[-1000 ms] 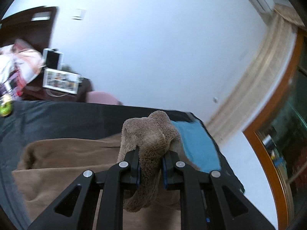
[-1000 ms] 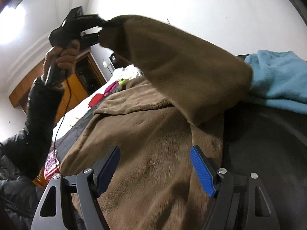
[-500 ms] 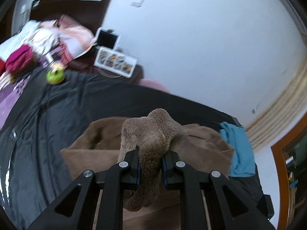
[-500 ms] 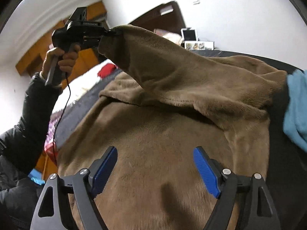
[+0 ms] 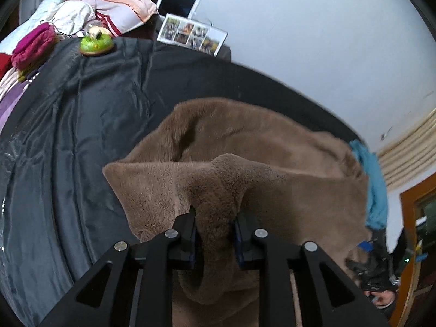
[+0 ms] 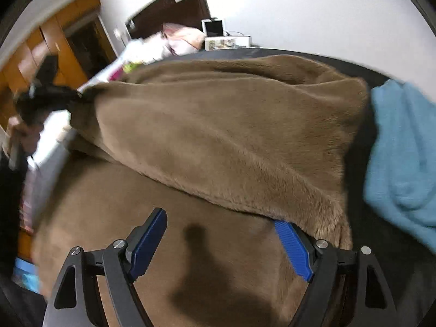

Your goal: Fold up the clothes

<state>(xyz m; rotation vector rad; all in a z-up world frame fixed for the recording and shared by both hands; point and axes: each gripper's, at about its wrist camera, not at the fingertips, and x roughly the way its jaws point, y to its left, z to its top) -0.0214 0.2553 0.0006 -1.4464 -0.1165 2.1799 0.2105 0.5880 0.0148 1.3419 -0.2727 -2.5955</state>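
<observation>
1. A plain white wall (image 5: pixel 299 41) is filling the space straight ahead of the left tongs.
2. A dark bedsheet (image 5: pixel 81 125) is spreading out to the left of and beyond the left tongs.
3. A dark wooden headboard (image 6: pixel 174 8) is standing far ahead of the right tongs.
4. A photo frame (image 5: pixel 192 36) is leaning against the wall far ahead of the left tongs, with a white tablet (image 5: pixel 178 4) propped just behind it.
5. Pillows (image 5: pixel 122 2) are lying piled far ahead and to the left.
6. An orange wooden wardrobe (image 6: pixel 49 51) is standing to the upper left of the right tongs.
7. A wooden door frame (image 5: pixel 411 218) is showing to the right of the left tongs.
</observation>
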